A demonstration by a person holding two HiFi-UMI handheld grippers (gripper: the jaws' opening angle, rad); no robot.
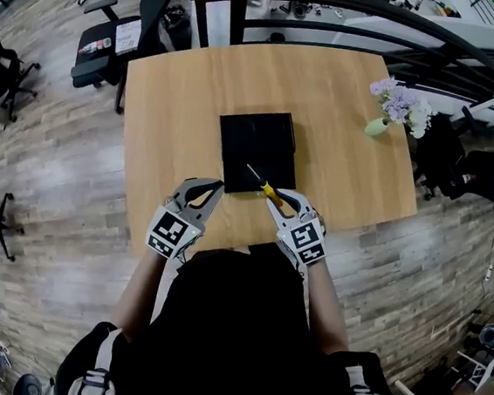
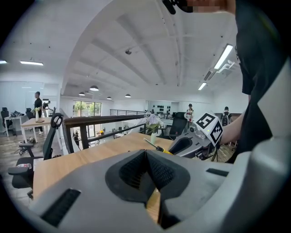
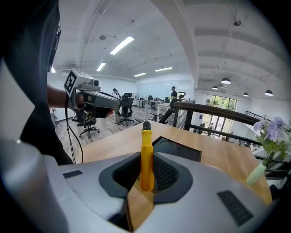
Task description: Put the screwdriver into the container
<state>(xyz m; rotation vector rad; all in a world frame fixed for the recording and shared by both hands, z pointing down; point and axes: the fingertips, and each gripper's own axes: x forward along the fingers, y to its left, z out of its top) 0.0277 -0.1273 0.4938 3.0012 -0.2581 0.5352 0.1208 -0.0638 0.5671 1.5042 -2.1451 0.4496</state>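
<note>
Wooden table (image 1: 342, 123) in an open-plan office, with a shallow black container (image 1: 256, 149) lying just ahead of both hand-held grippers and a small vase of pale flowers (image 1: 388, 111) well off beyond the right one. The yellow-handled screwdriver (image 1: 262, 183) is not yet in the container. It rides in the right gripper (image 1: 275, 201), and in the head view its metal shaft reaches forward over the container's near part.

The likely trouble from here is a slip or a miss. The pinch falls low on the handle, leaving most of the tool sticking out ahead of the jaws, so a quick tilt could let it pivot or slide free. Let go too soon, it could strike the near rim and roll onto the table. A knock from the shaft might also shove the container, which nothing is steadying.

In its own view the right gripper's jaws stand only a handle's width apart, clamping the yellow grip from both sides. The left gripper (image 2: 146, 157) has its jaws pressed together at the tips with nothing between them. It hangs just left of its partner, near the container's near-left corner.
</note>
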